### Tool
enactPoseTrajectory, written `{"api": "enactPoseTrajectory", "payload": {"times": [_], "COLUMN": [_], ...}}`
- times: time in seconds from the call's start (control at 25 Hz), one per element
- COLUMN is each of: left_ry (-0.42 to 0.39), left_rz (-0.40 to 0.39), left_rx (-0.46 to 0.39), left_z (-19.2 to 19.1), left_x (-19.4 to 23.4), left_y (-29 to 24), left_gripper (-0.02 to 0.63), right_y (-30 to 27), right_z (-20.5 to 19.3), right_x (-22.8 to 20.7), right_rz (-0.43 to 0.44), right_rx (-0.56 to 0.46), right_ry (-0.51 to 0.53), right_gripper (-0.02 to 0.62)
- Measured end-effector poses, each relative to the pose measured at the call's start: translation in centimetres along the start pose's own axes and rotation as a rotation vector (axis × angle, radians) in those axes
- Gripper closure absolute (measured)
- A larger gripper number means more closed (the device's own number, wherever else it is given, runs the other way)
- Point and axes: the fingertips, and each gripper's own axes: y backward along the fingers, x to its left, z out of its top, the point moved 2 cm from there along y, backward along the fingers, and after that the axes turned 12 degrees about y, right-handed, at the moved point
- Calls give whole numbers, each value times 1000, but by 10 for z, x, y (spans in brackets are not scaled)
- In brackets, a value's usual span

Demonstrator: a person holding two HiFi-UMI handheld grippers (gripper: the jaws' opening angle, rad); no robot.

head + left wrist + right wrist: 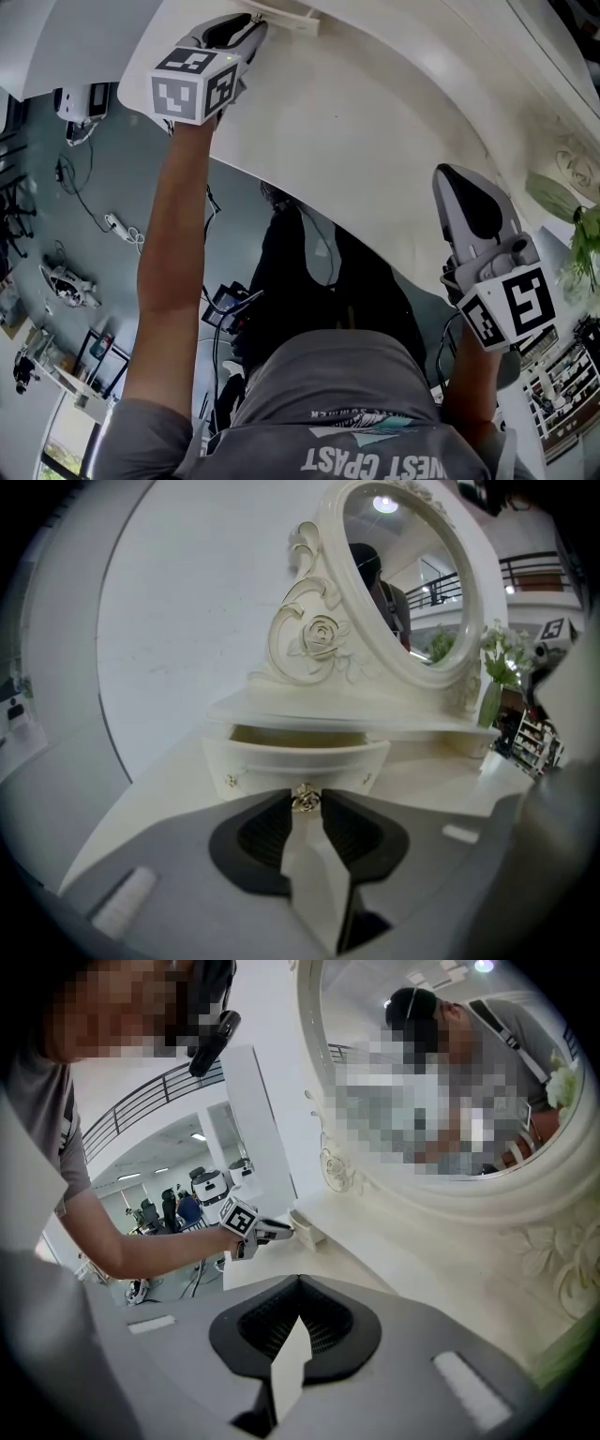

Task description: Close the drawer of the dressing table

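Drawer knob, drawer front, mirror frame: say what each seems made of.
The drawer knob looks like metal: shiny gold tone, shaped as a rose. The drawer front is probably painted wood: smooth cream finish, no grain showing. The mirror frame: same cream paint over carved scrolls and a rose; wood or resin, cannot tell.

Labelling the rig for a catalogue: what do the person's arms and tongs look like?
The left tongs and right tongs have pale grey shells, black ribbed pads, each with a cube of black-and-white square markers. The forearms are bare; the grey T-shirt has short sleeves and white lettering.
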Motion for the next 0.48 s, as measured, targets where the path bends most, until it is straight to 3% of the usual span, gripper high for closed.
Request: {"api": "enactPoseTrajectory", "payload": {"times": [0.48], "left_ry": [-18], "left_rz": [-9], "left_rx": [9], "left_z": [20], "left_x": [-1], "left_y": [-17], "left_gripper": [505], "right_y": [6], "right_z": [0], "right_x": [-5], "right_rz": [-15], "right_rx": [1], "right_ry": [-9], "right_gripper": [595]}}
